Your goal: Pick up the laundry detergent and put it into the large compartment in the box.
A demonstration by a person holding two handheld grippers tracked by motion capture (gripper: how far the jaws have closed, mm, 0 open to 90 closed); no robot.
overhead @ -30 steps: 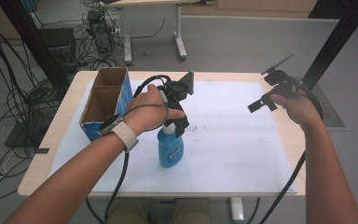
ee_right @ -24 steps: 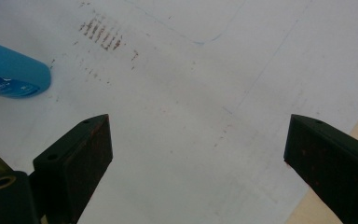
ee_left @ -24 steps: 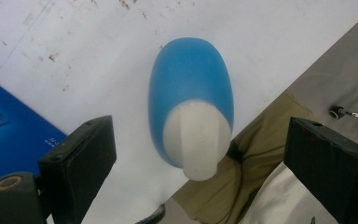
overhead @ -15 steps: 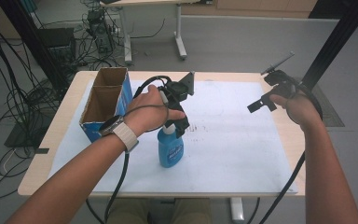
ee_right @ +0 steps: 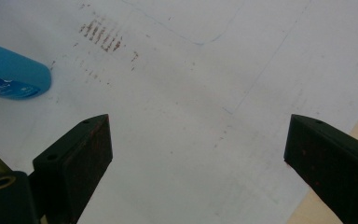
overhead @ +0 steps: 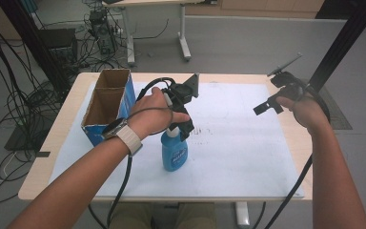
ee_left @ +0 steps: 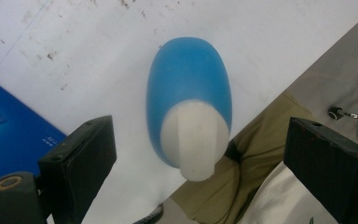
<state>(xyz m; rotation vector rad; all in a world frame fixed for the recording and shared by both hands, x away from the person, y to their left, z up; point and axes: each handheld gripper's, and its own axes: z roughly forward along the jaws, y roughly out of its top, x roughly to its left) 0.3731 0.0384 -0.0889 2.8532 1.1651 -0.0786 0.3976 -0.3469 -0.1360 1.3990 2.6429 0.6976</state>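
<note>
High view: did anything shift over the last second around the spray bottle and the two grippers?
Nothing visibly changed. The left gripper still hangs open over the blue spray bottle, which stands upright on the white sheet beside the cardboard box. The right gripper stays open above the sheet's far right part.

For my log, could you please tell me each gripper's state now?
Left gripper: open above the blue spray bottle.
Right gripper: open, holding nothing.

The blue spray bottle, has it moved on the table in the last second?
No. The blue spray bottle stands at the same spot beside the cardboard box in the high view, with the left claw open over its white top.
</note>
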